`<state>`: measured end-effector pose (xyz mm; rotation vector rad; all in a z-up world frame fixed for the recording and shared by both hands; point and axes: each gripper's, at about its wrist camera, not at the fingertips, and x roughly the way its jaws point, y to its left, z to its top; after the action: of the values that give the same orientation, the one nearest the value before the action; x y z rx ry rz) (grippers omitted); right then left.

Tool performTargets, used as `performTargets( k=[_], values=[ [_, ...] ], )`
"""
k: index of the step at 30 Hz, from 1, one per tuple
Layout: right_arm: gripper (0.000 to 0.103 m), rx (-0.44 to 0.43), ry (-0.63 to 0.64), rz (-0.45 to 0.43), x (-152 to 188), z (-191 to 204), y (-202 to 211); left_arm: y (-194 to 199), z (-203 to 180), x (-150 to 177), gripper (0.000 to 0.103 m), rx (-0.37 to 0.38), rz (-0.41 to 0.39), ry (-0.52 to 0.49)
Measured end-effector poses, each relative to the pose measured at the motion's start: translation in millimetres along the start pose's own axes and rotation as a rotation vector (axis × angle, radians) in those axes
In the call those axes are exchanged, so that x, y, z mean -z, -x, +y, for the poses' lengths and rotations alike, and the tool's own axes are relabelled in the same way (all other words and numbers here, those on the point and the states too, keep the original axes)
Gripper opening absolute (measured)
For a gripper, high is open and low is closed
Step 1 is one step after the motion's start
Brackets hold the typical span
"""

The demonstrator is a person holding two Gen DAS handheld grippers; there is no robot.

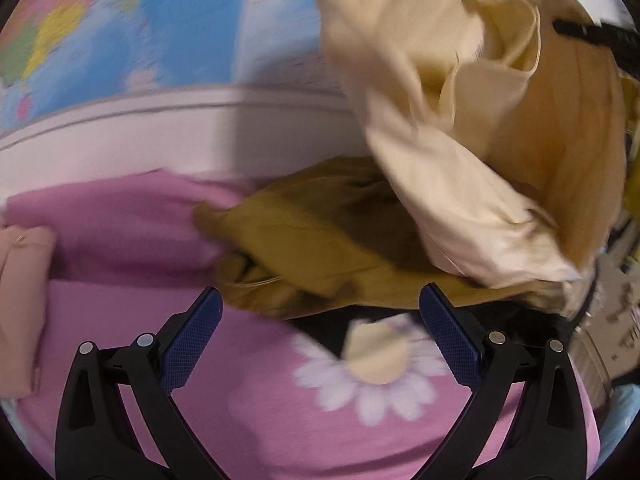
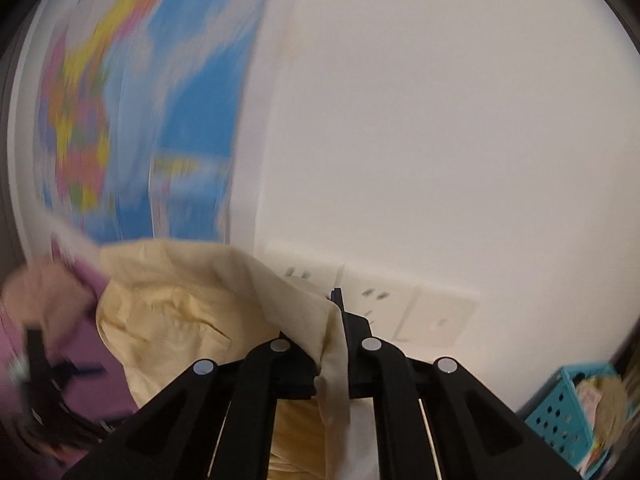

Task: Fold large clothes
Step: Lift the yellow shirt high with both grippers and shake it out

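cream garment [image 1: 448, 152] hanging top right in the left wrist view, lifted clear of the bed, lower end draped down onto an olive garment [image 1: 320, 240]; upper edge blurred and cut off by the frame. black tip of the right gripper [image 1: 592, 34] poking in from the right edge at its top, grip itself hard to make out here. left gripper [image 1: 320, 336] low in front, blue pads [image 1: 192, 344] wide apart, nothing between them. below, pink sheet [image 1: 120, 220] with a smeared daisy print [image 1: 372, 372]. peach cloth [image 1: 20, 280] cut off at left edge. map [image 1: 120, 20] on the wall behind, all blur.

right wrist view: right gripper [image 2: 334, 320] with jaws together, clamped on a fold of cream garment [image 2: 180, 308], which spills left and under the arms, lower part hidden. wall sockets [image 2: 376, 296] just behind. map [image 2: 120, 100] streaked by blur. blurred hand [image 2: 44, 292] with black frame at far left, unclear. teal basket [image 2: 568, 412] bottom right, partly cut off.
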<state>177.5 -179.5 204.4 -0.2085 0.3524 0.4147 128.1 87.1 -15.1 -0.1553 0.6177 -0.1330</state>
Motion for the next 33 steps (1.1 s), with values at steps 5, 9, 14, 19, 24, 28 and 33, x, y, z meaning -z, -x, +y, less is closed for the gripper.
performTargets(
  k=[5,9,14,19,24,28,33],
  values=[
    [0.006,0.010,-0.072,-0.076,-14.9,-33.5,41.3,4.2,-16.9,-12.7,0.098,0.234,-0.089,0.017],
    [0.005,0.009,-0.103,-0.092,-18.6,-42.5,55.0,-7.5,-44.5,-25.2,0.090,0.247,-0.138,-0.066],
    [0.005,0.034,-0.139,-0.104,-11.1,-54.4,75.5,-30.4,-67.3,-48.6,0.007,0.288,-0.055,-0.091],
    [0.005,0.087,-0.188,-0.175,-14.7,-73.7,124.6,8.1,-97.8,-75.2,0.004,0.276,-0.153,-0.181],
    [0.004,0.144,-0.186,-0.299,-40.5,-78.3,213.0,73.7,-126.9,-120.7,0.002,0.341,-0.249,-0.234],
    [0.004,0.151,-0.152,-0.408,-57.2,-66.3,287.5,140.2,-135.8,-140.8,0.002,0.359,-0.353,-0.266],
    [0.004,0.137,-0.153,-0.524,-63.3,-54.7,369.9,241.4,-137.3,-149.6,0.002,0.365,-0.495,-0.301]
  ],
)
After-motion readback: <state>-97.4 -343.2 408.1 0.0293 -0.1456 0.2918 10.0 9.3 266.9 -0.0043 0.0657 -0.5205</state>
